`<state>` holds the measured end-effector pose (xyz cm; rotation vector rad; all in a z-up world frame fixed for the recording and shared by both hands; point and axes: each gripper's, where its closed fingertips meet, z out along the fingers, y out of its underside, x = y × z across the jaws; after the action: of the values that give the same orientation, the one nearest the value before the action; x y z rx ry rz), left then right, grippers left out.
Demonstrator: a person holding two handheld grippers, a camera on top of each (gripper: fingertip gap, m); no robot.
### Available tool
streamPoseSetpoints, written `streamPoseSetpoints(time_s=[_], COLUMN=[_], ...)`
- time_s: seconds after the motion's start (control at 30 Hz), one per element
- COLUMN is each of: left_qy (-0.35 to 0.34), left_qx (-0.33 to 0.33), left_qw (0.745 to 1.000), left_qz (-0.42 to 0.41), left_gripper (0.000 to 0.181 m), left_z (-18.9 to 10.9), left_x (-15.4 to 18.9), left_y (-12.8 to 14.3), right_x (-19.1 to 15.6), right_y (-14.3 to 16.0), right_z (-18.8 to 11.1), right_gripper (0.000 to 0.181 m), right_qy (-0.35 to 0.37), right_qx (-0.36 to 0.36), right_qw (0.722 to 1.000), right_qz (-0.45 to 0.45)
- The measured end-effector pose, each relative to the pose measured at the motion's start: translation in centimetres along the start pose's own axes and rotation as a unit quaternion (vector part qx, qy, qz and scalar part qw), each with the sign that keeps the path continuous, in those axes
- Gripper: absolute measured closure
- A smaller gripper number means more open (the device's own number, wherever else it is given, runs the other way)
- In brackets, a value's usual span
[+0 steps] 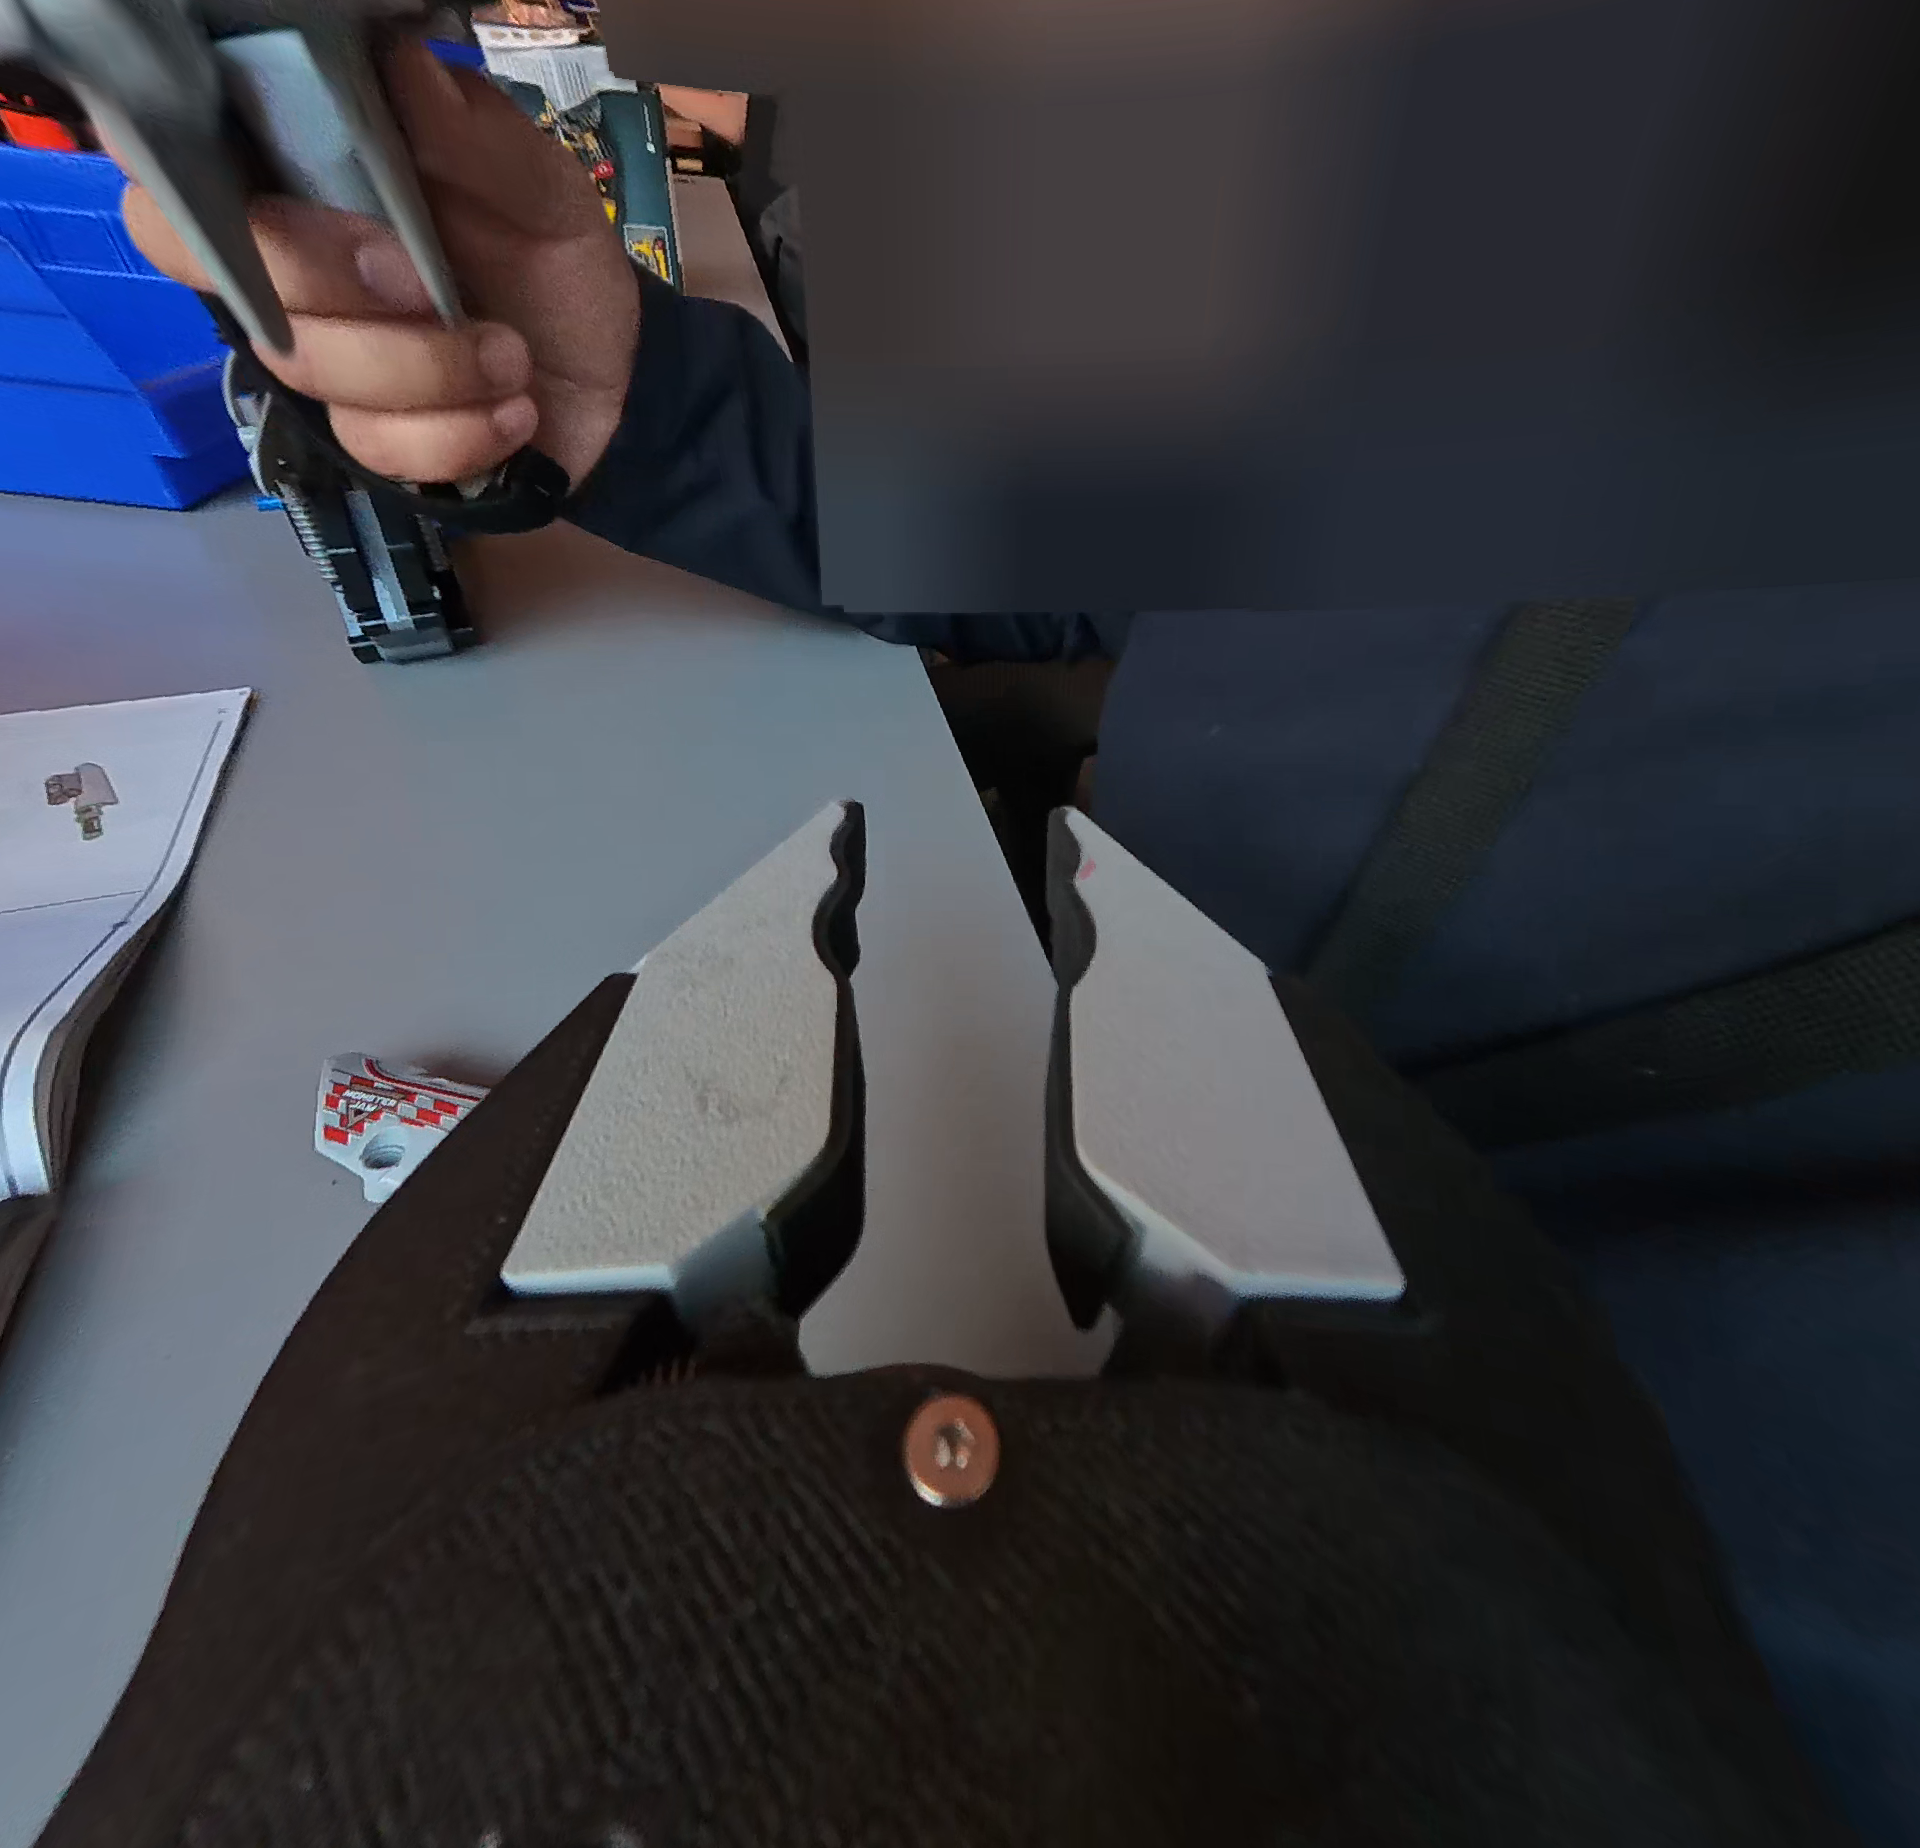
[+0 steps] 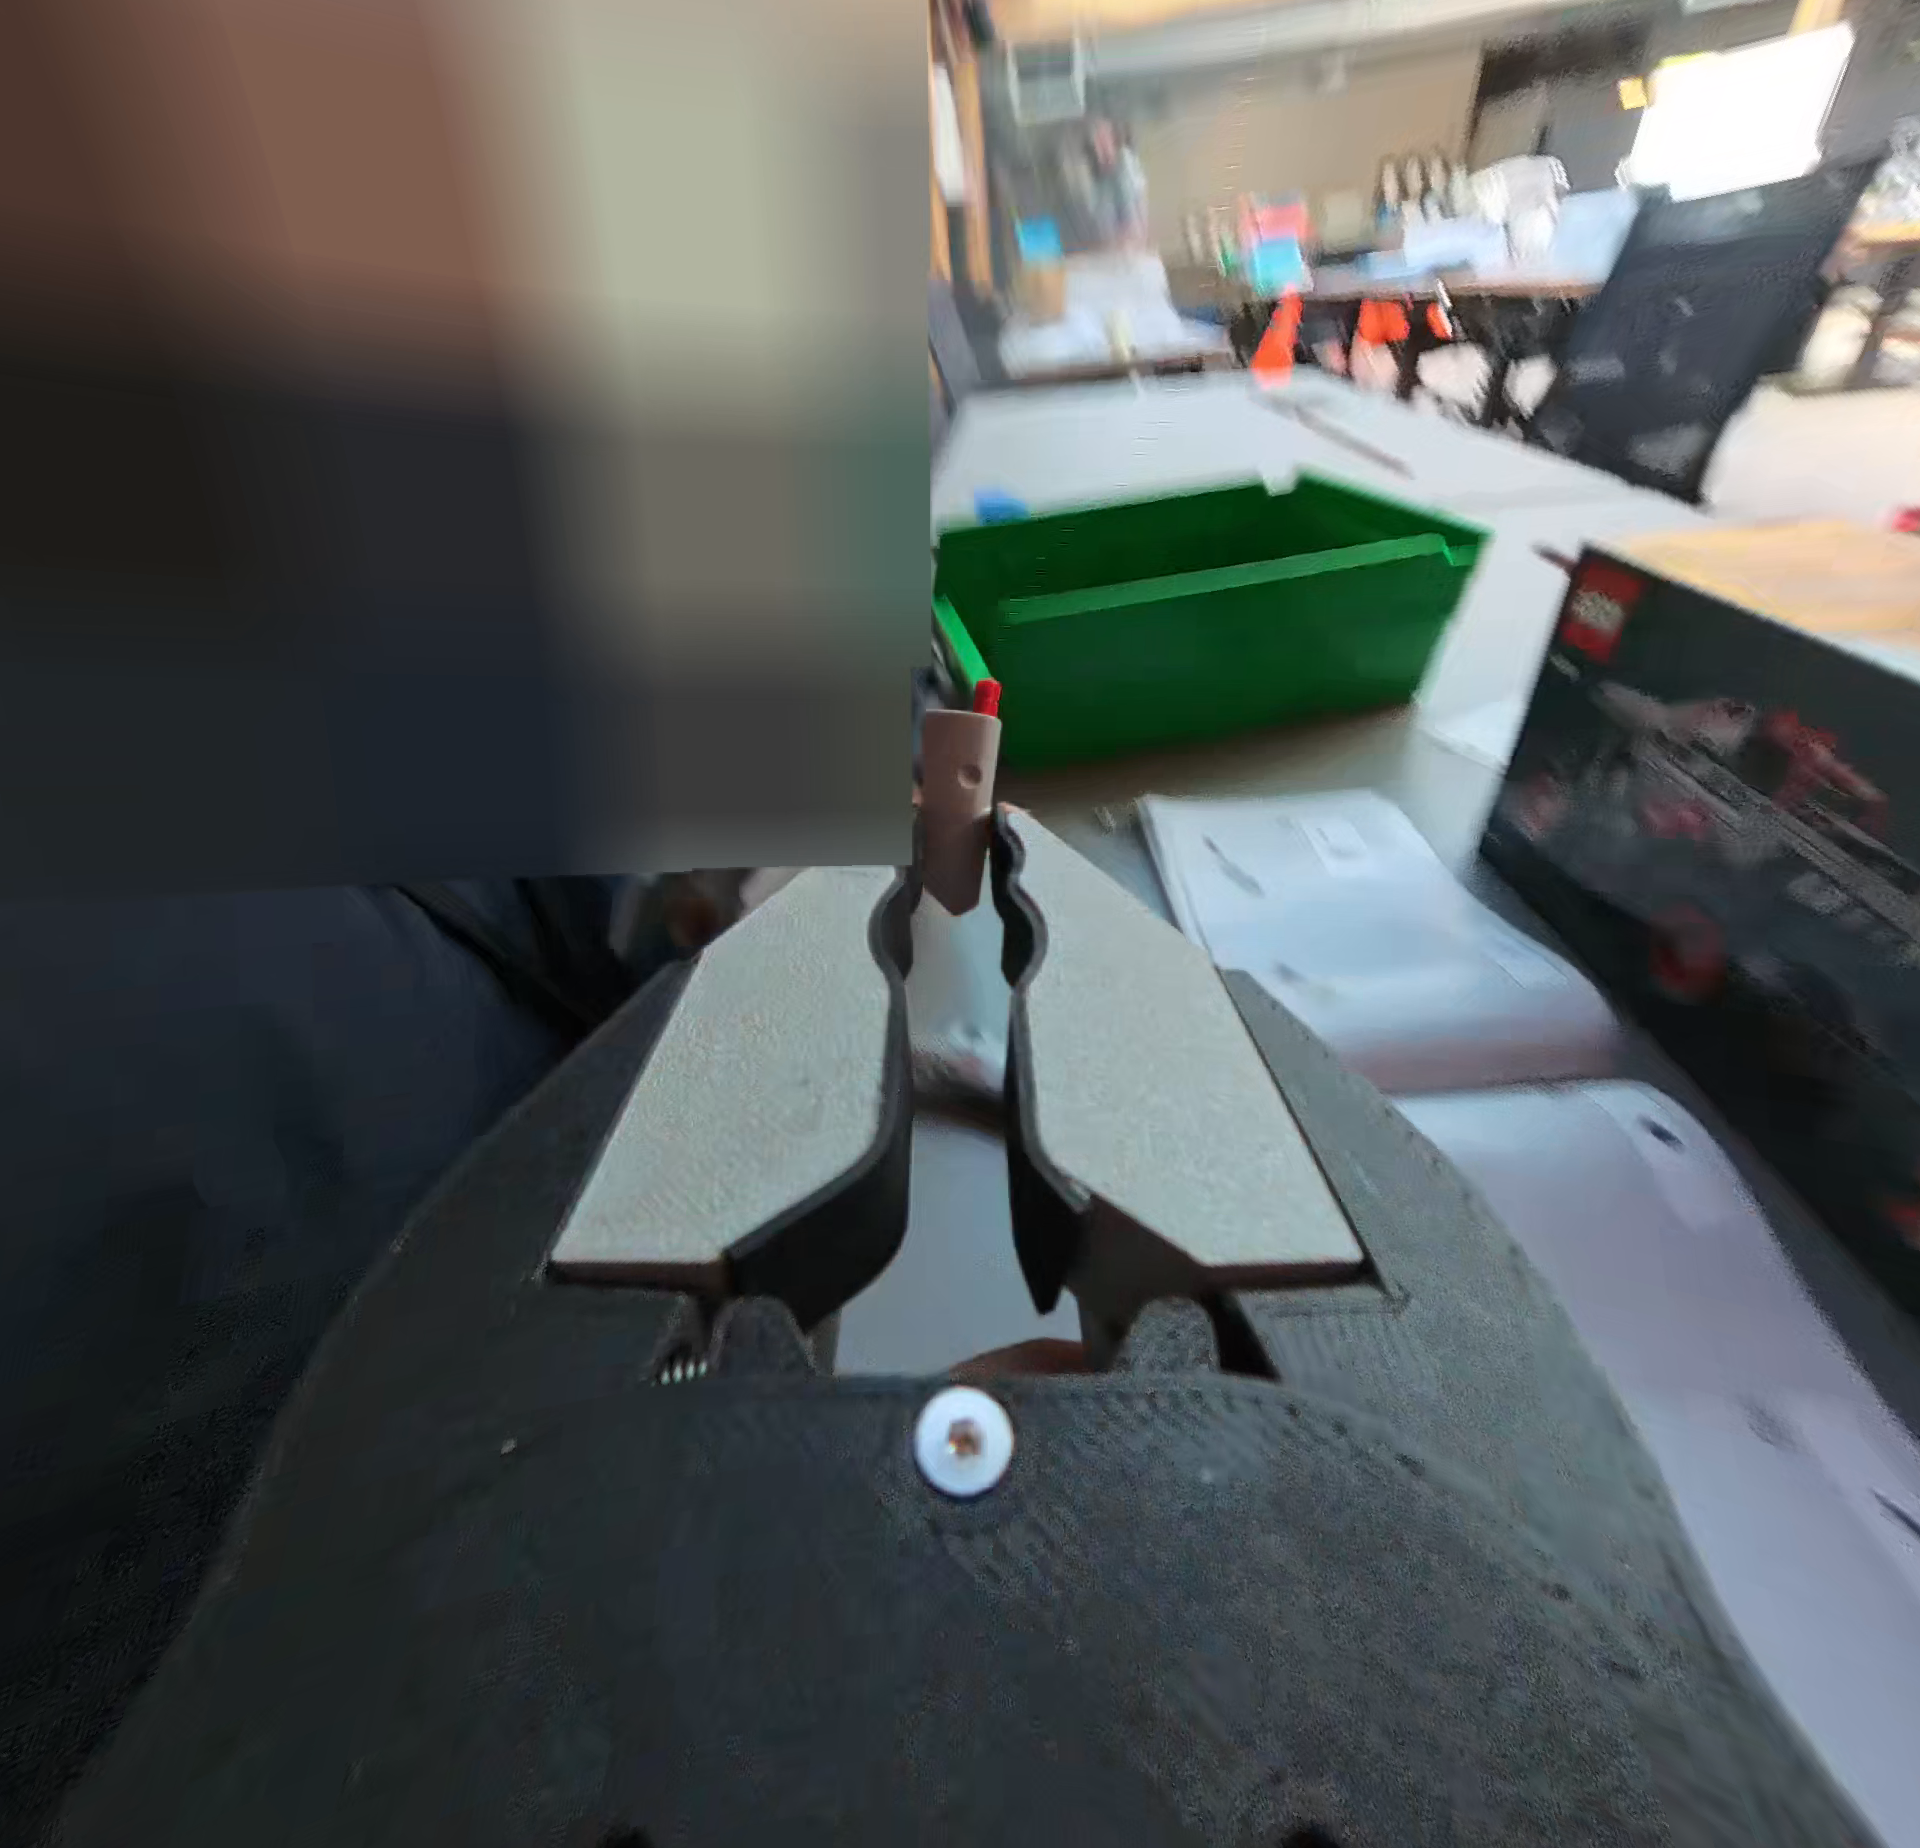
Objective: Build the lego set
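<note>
**Small lego bit pinched, other side idle**

Right gripper (image 2: pixel 954 868) pinches a small tan lego piece with a red pin (image 2: pixel 961 801) at its tips; left gripper (image 1: pixel 954 868) hangs parted and empty above the grey table (image 1: pixel 520 811); I'd keep the squeeze steady and bring the printed grey lego panel (image 1: pixel 390 1123) in squarely.

Grey lego piece (image 2: pixel 958 811) with a side hole and red pin on top, upright, pinched at its lower end, just in front of the green bin (image 2: pixel 1205 614), flat grey sticker-printed lego panel (image 1: pixel 390 1123) lying just beside the instruction booklet (image 1: pixel 94 915)
</note>
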<state>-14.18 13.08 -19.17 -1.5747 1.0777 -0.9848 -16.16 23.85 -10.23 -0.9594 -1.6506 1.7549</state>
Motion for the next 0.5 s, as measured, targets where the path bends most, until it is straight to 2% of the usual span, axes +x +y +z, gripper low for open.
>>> streamPoseSetpoints(time_s=[0.03, 0.1, 0.2, 0.33, 0.5], left_qy=[0.001, 0.004, 0.005, 0.006, 0.006], left_qx=[-0.001, -0.003, -0.002, -0.001, -0.003], left_qw=[1.0, 1.0, 1.0, 1.0, 1.0], left_qz=[0.002, 0.003, -0.001, -0.009, -0.008], left_gripper=[0.149, 0.149, 0.149, 0.149, 0.149], left_z=[0.0, 0.0, 0.0, 0.0, 0.1], left_x=[0.1, 0.2, 0.1, 0.0, -0.1], left_y=[0.0, 0.1, 0.1, 0.1, 0.1], right_x=[0.4, 1.1, 1.5, 2.0, 2.2], right_y=[1.8, 5.1, 8.5, 11.9, 14.6], right_z=[0.4, 0.4, 0.3, -0.3, -0.3], right_gripper=[0.172, 0.172, 0.172, 0.172, 0.172], right_qy=[0.032, 0.078, 0.097, 0.109, 0.104], right_qx=[-0.063, -0.174, -0.274, -0.371, -0.438], right_qw=[0.997, 0.977, 0.945, 0.908, 0.874], right_qz=[-0.037, -0.101, -0.148, -0.162, -0.183])
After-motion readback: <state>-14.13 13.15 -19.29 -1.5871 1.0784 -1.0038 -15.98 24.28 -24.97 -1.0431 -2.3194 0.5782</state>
